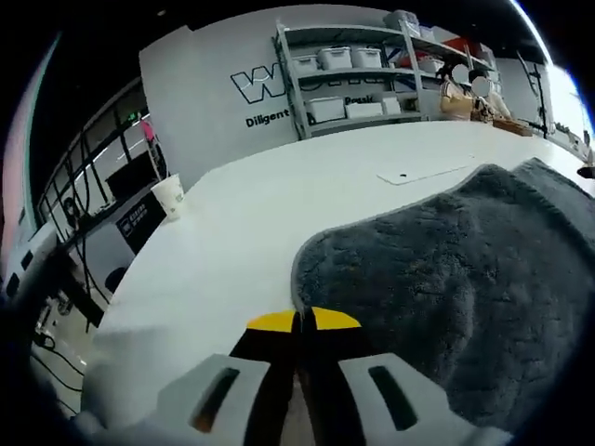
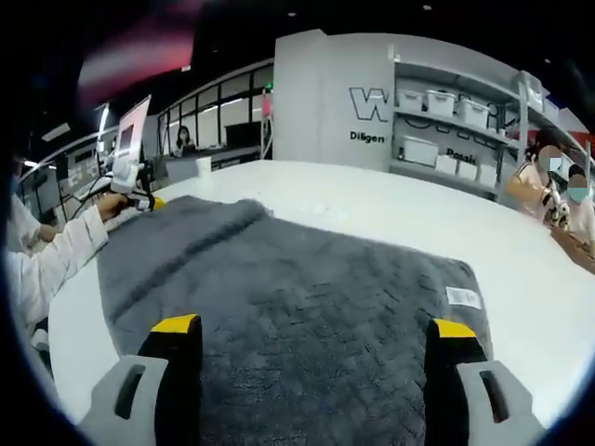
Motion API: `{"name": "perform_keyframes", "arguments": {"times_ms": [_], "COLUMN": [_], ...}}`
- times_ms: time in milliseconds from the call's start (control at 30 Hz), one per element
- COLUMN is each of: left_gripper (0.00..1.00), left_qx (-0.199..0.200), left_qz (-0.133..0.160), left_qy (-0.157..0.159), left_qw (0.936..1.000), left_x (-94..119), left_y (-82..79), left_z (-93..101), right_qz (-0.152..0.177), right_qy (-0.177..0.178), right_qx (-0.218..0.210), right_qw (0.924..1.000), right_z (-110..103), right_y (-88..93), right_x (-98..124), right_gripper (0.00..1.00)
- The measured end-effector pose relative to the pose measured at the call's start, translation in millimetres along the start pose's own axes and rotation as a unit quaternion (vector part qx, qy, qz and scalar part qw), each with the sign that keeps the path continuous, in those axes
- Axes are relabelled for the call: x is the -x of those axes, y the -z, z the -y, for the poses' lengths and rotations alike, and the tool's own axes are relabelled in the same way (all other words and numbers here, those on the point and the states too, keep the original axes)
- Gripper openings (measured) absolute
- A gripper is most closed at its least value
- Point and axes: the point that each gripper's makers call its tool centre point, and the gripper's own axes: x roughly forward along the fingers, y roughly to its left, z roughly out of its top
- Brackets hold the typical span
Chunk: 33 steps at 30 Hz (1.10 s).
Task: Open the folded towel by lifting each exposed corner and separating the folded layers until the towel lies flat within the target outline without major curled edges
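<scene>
The grey towel [image 2: 297, 307] lies spread across the white table [image 2: 372, 209], one label near its far right corner. The left hand-held gripper [image 1: 303, 321] sits jaws together on the towel's curled edge, seemingly pinching it; the right hand-held gripper [image 2: 316, 339] hovers with jaws wide apart. Judged late in the unfolding: next, draw that edge flat. Shelving [image 1: 358, 79] with bins and a paper cup [image 1: 169, 197] stand beyond.
</scene>
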Motion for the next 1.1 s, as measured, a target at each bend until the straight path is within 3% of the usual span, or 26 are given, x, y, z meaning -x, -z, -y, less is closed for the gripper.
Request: {"name": "perform_keyframes", "arguments": {"times_ms": [533, 700, 1100], "left_gripper": [0.04, 0.04, 0.06], "left_qx": [-0.052, -0.090, -0.081], "left_qz": [-0.030, -0.043, -0.044], "left_qy": [-0.036, -0.058, -0.062], "left_qw": [0.9975, 0.9933, 0.9938], "left_x": [10, 12, 14], "left_y": [7.9, 10.1, 9.3], "left_z": [-12.0, -18.0, -22.2], "right_qz": [-0.003, -0.005, -0.002], "right_qy": [-0.003, -0.004, -0.002], "right_qx": [0.002, 0.002, 0.001], "right_qw": [1.0000, 1.0000, 1.0000], "right_z": [-3, -3, -2], "right_y": [1.5, 2.4, 1.0], "right_x": [0, -1, 1], "right_gripper": [1.00, 1.00, 1.00]}}
